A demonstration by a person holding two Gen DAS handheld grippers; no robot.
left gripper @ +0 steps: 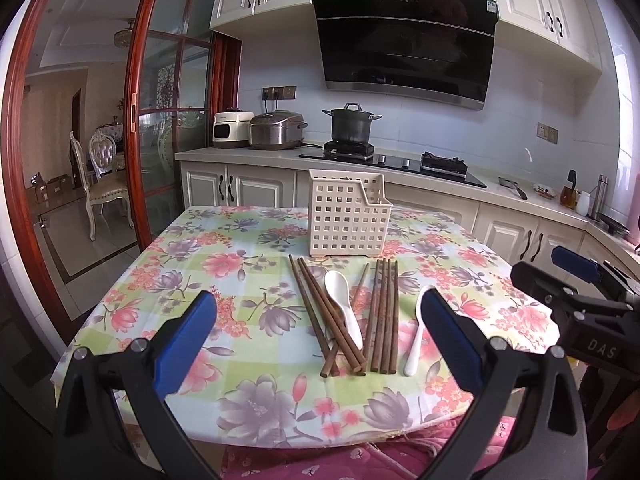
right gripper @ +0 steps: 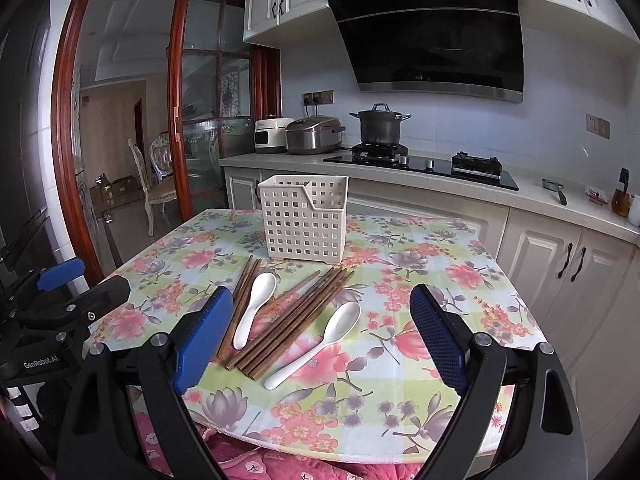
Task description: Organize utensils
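Evidently pre-pick: left gripper (left gripper: 318,320) and right gripper (right gripper: 322,320) spread, empty. Chopsticks (left gripper: 384,316) and spoons (right gripper: 316,344) lie before the basket (left gripper: 347,216); next, pinch one utensil.

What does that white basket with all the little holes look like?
The basket is a cream, plastic-looking box with grids of square holes in its walls. Its top is open, and an inner divider slants down toward a lower front corner. It stands upright on the flowery tablecloth, at the far side, just behind the chopsticks and spoons. Nothing shows inside it.
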